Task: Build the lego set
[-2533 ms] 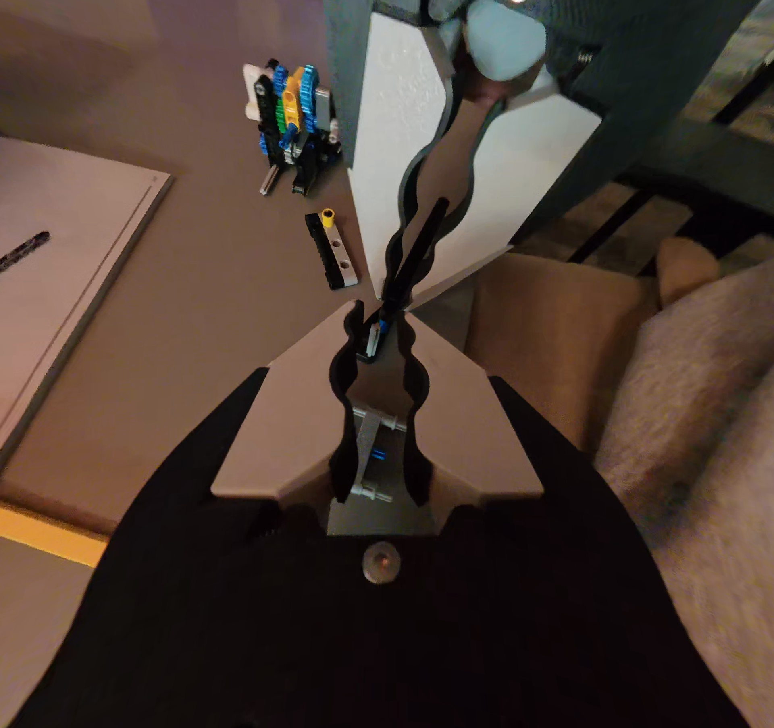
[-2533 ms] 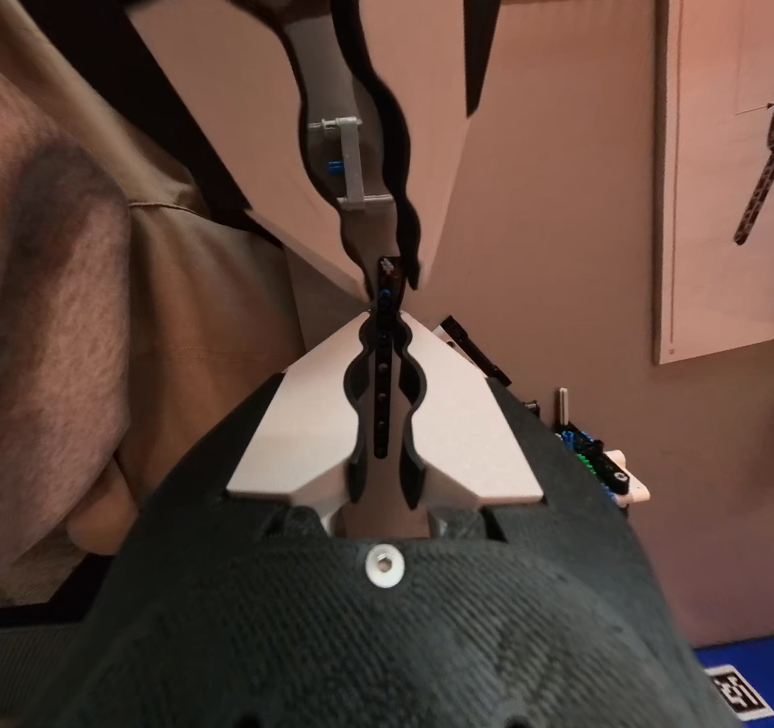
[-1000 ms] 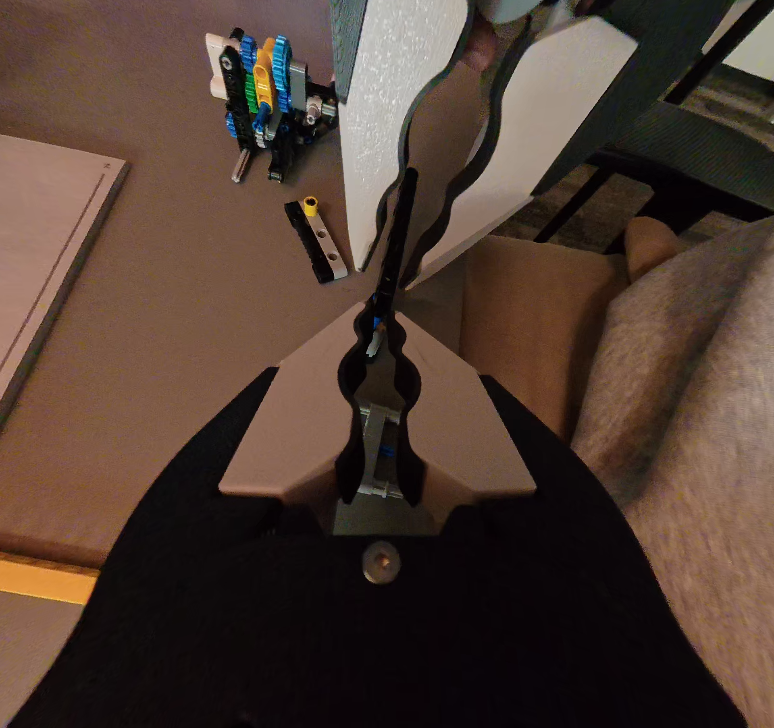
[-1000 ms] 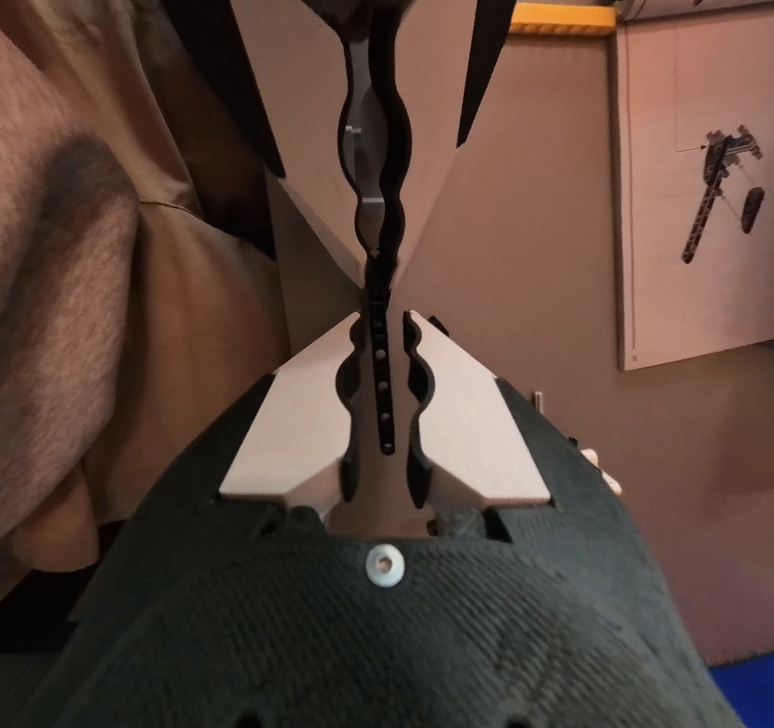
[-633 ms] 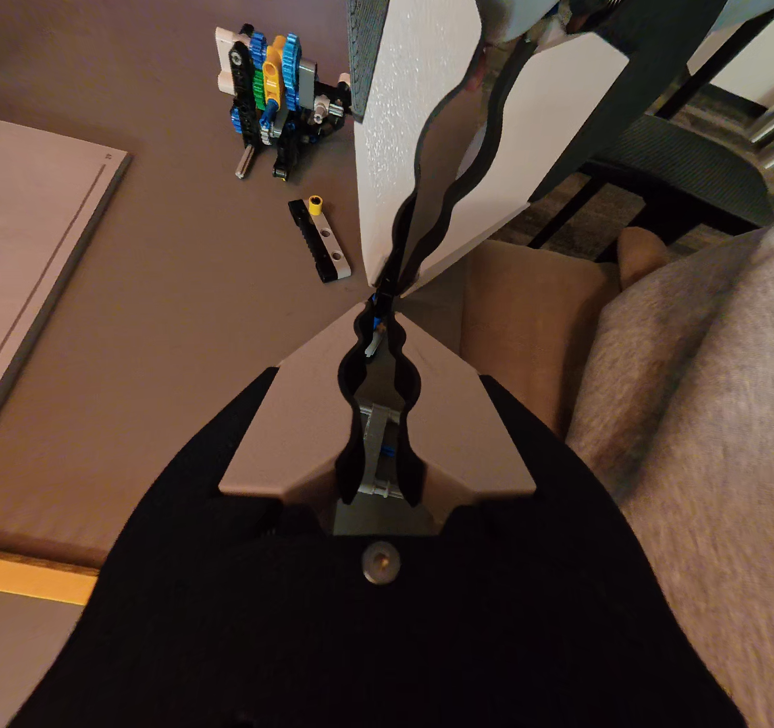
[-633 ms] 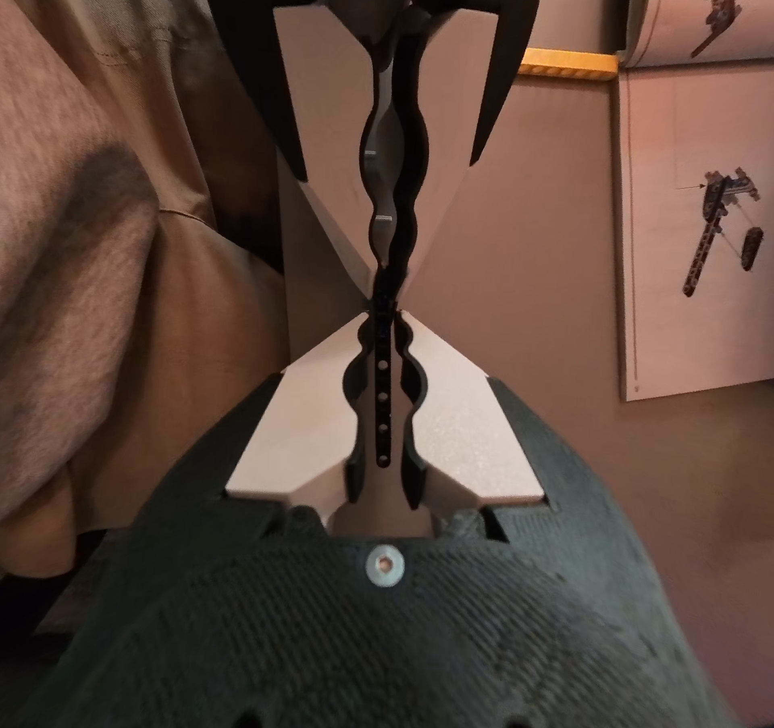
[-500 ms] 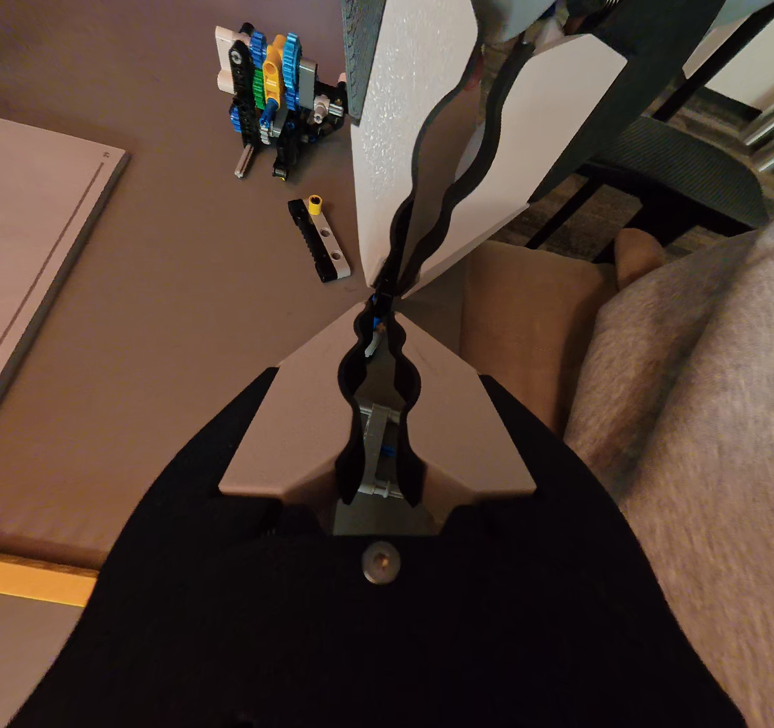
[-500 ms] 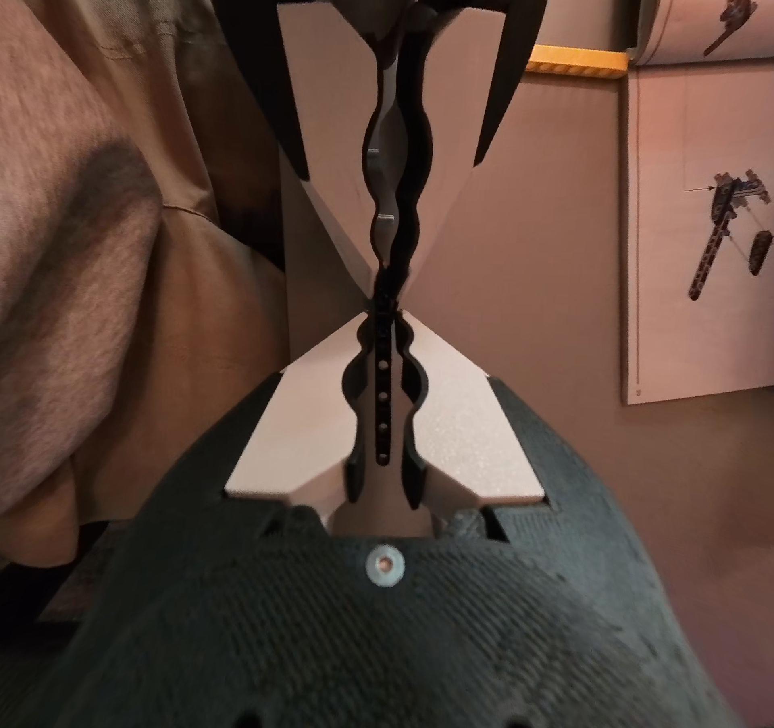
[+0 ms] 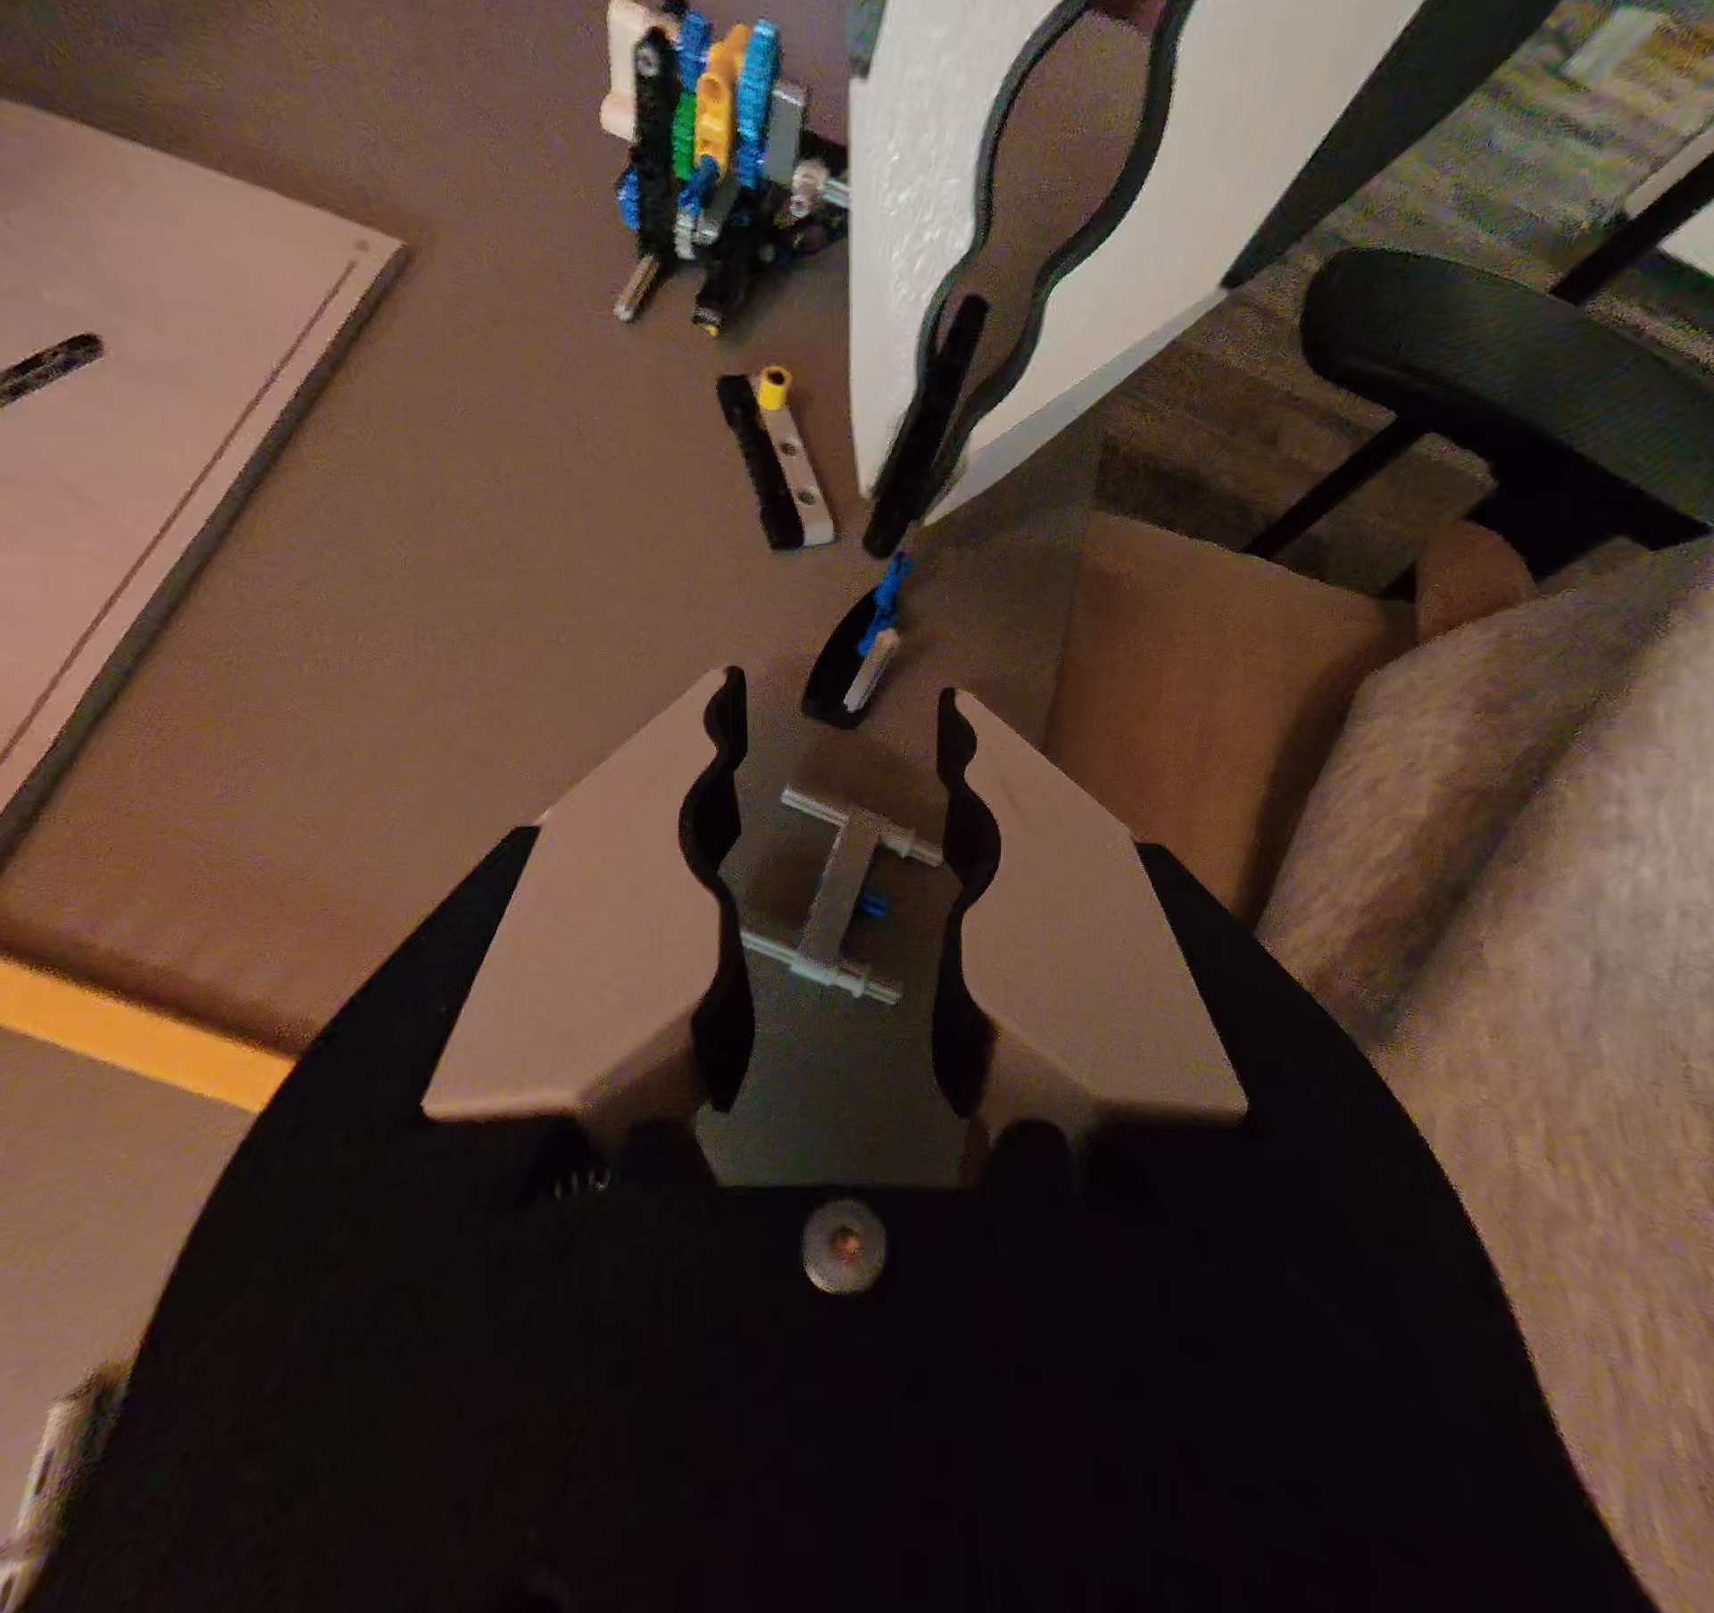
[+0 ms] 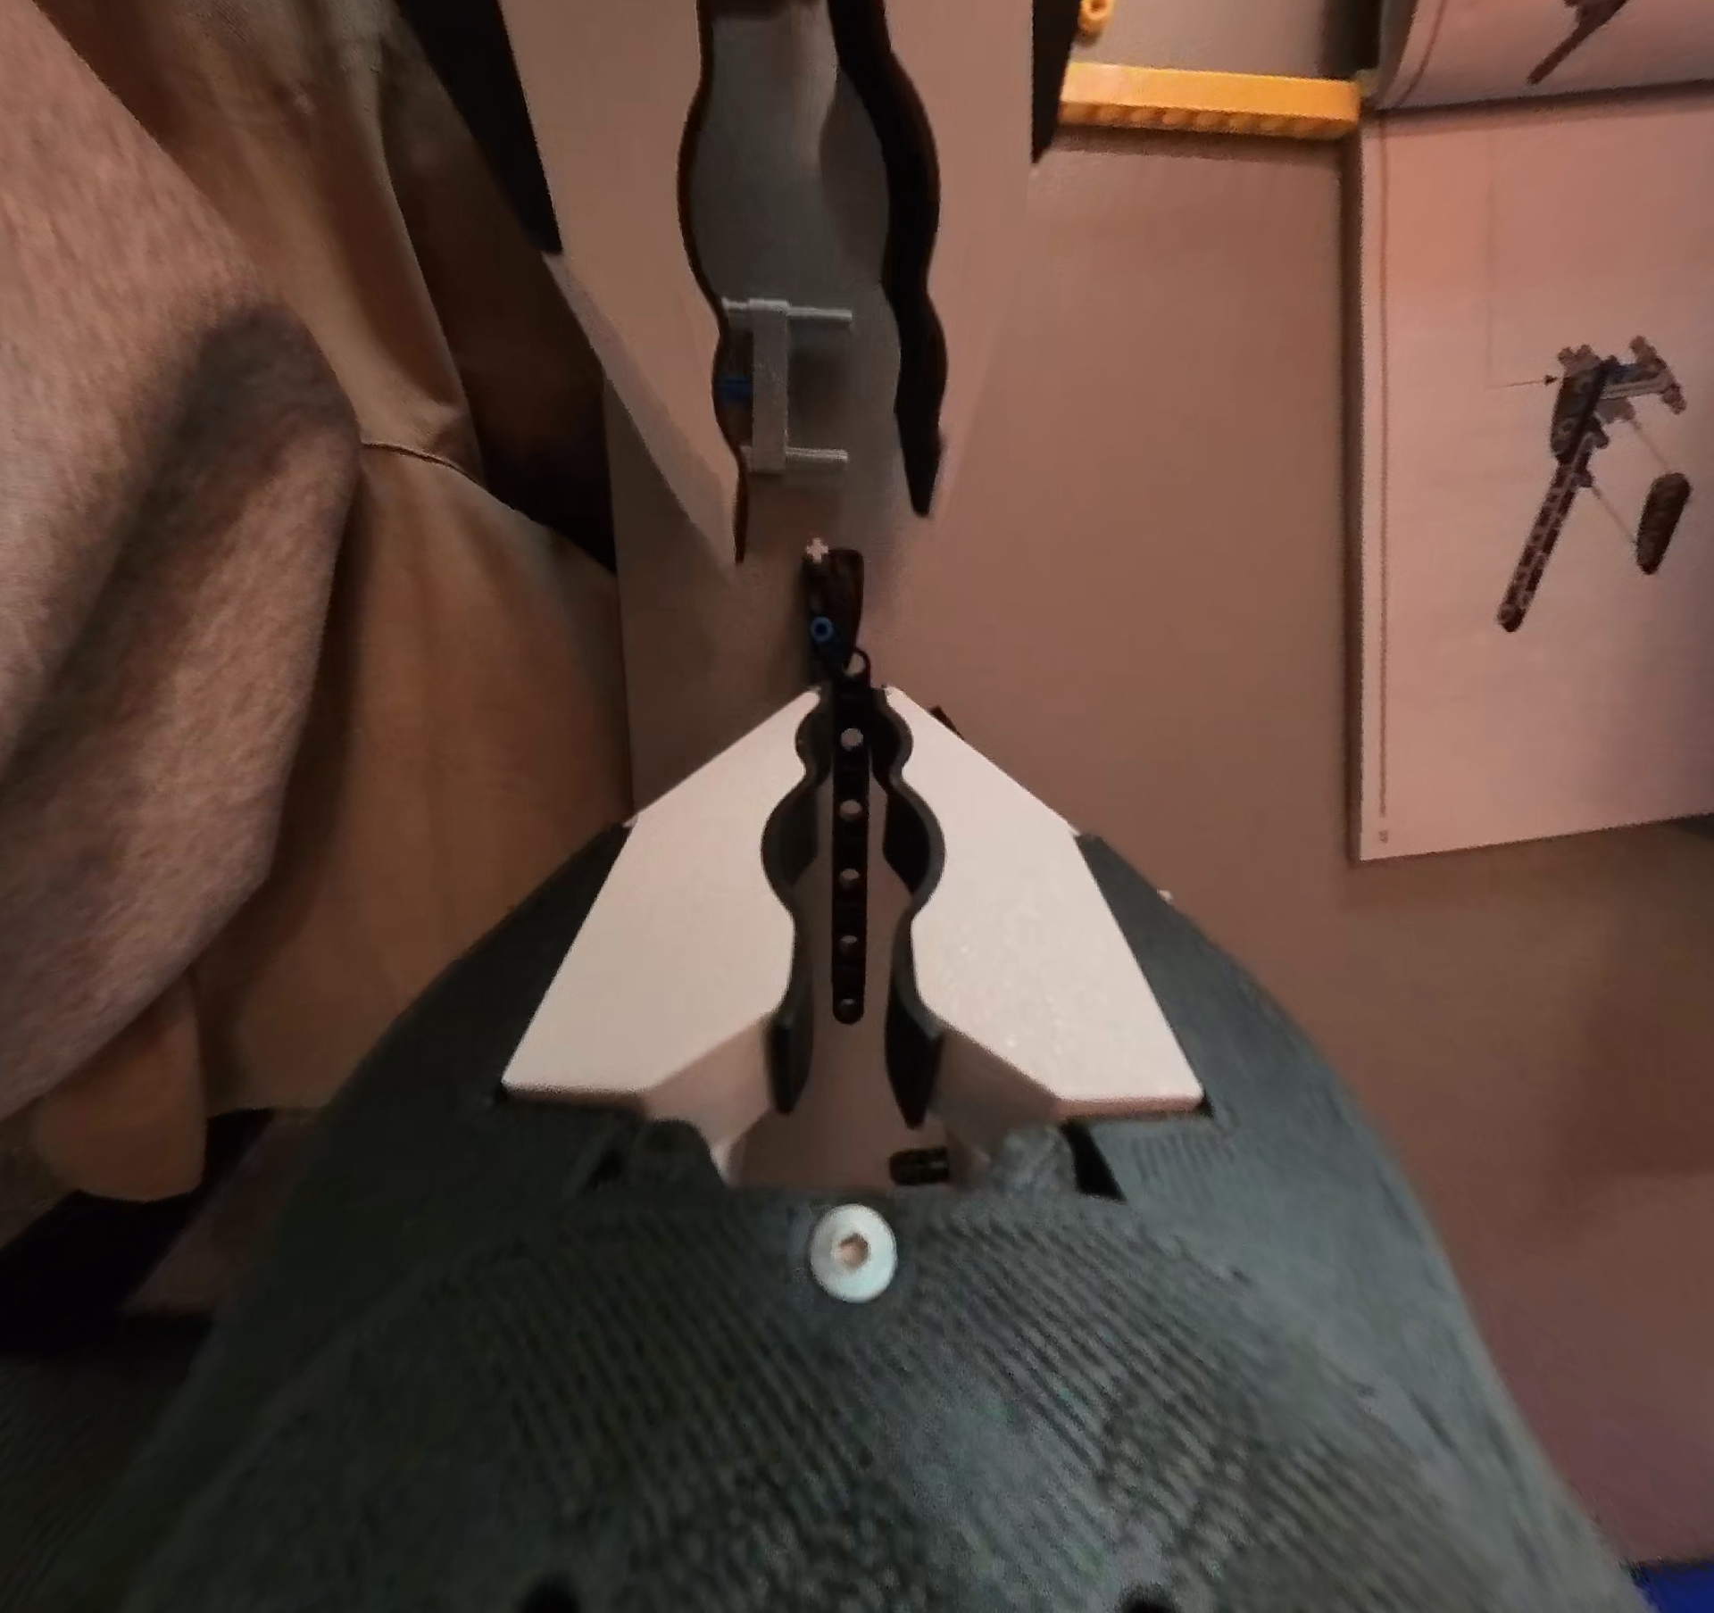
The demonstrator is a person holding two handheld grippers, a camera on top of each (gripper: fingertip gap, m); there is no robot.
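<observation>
1. The left gripper [image 9: 839,701], black-bodied with pale wedge fingers, is standing with its jaws spread apart and gripping nothing; a grey H-shaped lego piece with two thin axles [image 9: 844,896] is lying on the table between them, touching neither finger.
2. Just past the left fingertips, a short black rounded lego piece with a white bar and a blue pin [image 9: 858,655] is hanging at the tip of the beam; whether it is touching the table is hard to tell.
3. The right gripper [image 10: 849,687], dark textured body with white wedge fingers, is clamping its jaws on a long black lego beam with a row of round holes [image 10: 849,845], which is running lengthwise along the gap; its near end is showing, and its far end is poking out past the fingertips.
4. In the left wrist view that beam is blurred and partly hidden by the right fingers.
5. Beyond and left of the left jaws, a black and white lego strip with a yellow stud [image 9: 777,463] is lying flat on the brown table [image 9: 445,474].
6. Farther off, a colourful upright lego assembly of blue, green, yellow and black parts [image 9: 714,149] is standing, its right side cut off by the right gripper.
7. A pale instruction sheet [image 10: 1530,493] is lying right of the right jaws, its edges cropped.
</observation>
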